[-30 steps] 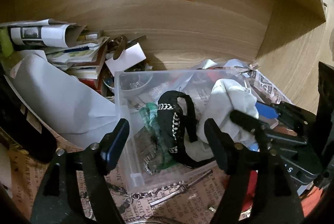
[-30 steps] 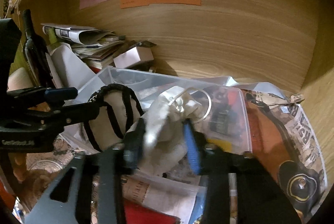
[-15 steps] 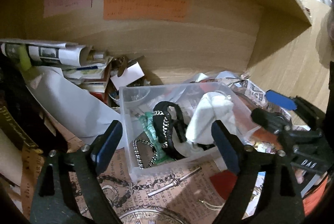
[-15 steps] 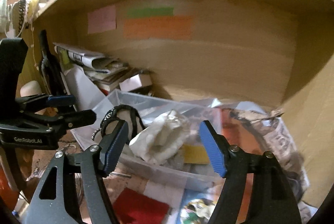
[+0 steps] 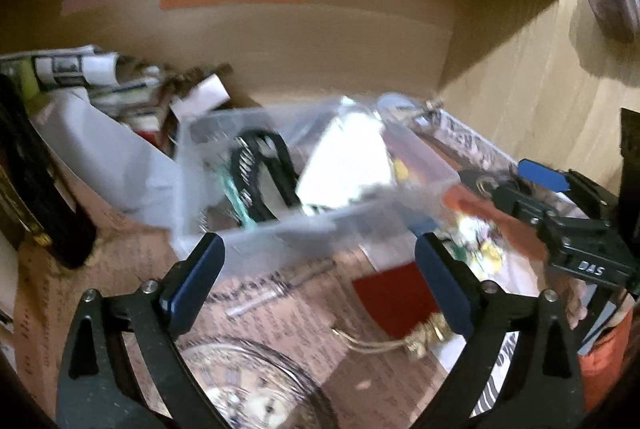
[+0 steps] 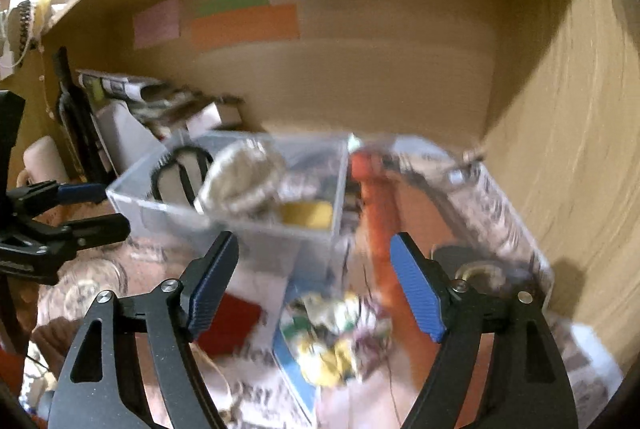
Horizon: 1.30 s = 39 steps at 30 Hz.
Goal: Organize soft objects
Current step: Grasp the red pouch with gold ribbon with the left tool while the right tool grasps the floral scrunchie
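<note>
A clear plastic bin (image 5: 280, 229) (image 6: 168, 207) stands on a newspaper-covered shelf. Inside lie a white soft cloth (image 5: 344, 165) (image 6: 240, 181) and a black strap with a chain (image 5: 260, 173) (image 6: 180, 173). My left gripper (image 5: 316, 277) is open and empty, just in front of the bin. My right gripper (image 6: 312, 281) is open and empty, in front of the bin's right corner. It also shows at the right of the left wrist view (image 5: 520, 185). The left gripper shows at the left of the right wrist view (image 6: 84, 209). Both views are blurred.
Rolled newspapers and white paper (image 5: 92, 133) are piled at the back left. A dark upright object (image 5: 36, 197) stands far left. A red card (image 5: 392, 293), a glass dish (image 5: 240, 385), a metal pin (image 5: 276, 293) and colourful trinkets (image 6: 332, 333) lie in front. Wooden walls enclose the shelf.
My right gripper let go of the white cloth, which now lies in the bin. Both grippers have drawn back from the bin and stand open.
</note>
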Motion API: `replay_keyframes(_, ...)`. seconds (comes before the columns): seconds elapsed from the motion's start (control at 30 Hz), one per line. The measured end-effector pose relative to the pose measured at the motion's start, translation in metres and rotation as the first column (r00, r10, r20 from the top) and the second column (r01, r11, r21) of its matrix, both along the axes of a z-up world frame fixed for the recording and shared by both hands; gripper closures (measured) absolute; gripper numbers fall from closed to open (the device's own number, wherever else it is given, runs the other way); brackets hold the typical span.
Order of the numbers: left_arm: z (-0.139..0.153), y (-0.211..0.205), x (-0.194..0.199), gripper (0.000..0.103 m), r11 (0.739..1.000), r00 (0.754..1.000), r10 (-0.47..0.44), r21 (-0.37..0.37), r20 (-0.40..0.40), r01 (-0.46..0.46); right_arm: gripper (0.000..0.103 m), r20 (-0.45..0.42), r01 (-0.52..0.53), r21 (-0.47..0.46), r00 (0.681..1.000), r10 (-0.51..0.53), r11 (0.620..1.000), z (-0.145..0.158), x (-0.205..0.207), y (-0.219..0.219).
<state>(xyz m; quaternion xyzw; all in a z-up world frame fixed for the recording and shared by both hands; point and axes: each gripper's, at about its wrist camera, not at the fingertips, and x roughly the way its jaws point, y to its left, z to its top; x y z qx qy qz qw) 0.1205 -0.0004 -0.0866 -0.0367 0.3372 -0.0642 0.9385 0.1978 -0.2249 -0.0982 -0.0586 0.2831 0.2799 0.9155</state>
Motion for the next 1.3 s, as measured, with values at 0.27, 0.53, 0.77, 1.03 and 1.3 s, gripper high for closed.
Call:
replay_keyframes(0.27,-0.031,-0.029,-0.001,0.006,0.998,0.994,-0.058,-0.016,-0.088,0.057,0.027,-0.143,0.023,0.007,0.989,-0.022,1.0,-0.041,0.004,-0.021)
replay_keyframes(0.53,-0.056,-0.06,0.006,0.006,0.996,0.987,-0.079,0.02,-0.138,0.083,0.031,-0.169,0.002,-0.05,0.986,-0.01,0.999,-0.057,0.004,-0.014)
replay_keyframes(0.77,-0.072,-0.073,0.013,0.01,0.992,0.978,-0.121,0.011,-0.167,0.125,0.056,-0.184,-0.031,-0.106,0.983,0.011,0.994,-0.067,0.005,-0.004)
replay_keyframes(1.03,-0.079,-0.079,0.014,0.043,0.99,0.975,-0.133,0.028,-0.18,0.14,0.085,-0.176,-0.055,-0.109,0.984,0.035,0.993,-0.068,0.0,-0.002)
replay_keyframes(1.3,-0.072,-0.061,0.008,0.065,0.992,0.977,-0.127,-0.019,-0.17,0.126,0.089,-0.148,-0.047,-0.049,0.988,0.039,0.998,-0.054,-0.008,-0.01)
